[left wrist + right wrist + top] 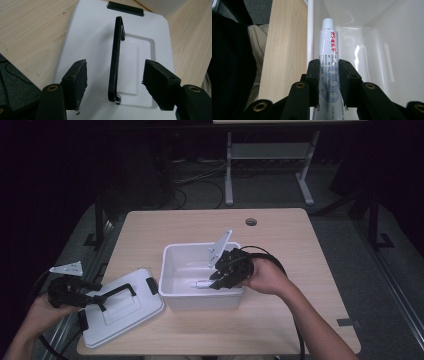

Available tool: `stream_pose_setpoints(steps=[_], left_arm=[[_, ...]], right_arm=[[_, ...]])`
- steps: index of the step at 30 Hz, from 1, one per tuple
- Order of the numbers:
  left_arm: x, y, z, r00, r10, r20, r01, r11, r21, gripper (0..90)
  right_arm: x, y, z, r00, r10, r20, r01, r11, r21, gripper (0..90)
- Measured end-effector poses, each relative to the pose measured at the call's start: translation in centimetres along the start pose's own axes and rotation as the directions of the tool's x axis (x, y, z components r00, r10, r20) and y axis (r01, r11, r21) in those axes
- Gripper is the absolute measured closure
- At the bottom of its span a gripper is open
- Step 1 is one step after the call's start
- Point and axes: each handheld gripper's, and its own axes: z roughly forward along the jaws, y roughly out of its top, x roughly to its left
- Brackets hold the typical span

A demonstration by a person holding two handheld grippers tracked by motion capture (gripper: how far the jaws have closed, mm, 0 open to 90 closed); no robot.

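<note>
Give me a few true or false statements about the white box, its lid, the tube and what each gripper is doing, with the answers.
1. The right gripper is shut on the tube. True.
2. The tube is held over the bare table. False: it is inside the white box.
3. The lid sits closed on the box. False: it lies on the table, left of the box.
4. The left gripper has open jaws on either side of the lid's black handle. True.
5. The tube's cap is black. False: it is white.
</note>
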Motion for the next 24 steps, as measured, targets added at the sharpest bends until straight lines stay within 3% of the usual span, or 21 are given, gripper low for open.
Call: stream_pose_setpoints(steps=[24], left_arm=[[0.1,-0.2,0.2,1.0,-0.005,-0.001,0.005,1.0,-0.002,35.2]], right_arm=[[-1.3,-0.2,1.4,0.9997,0.025,-0.007,-0.025,0.999,0.037,71.2]])
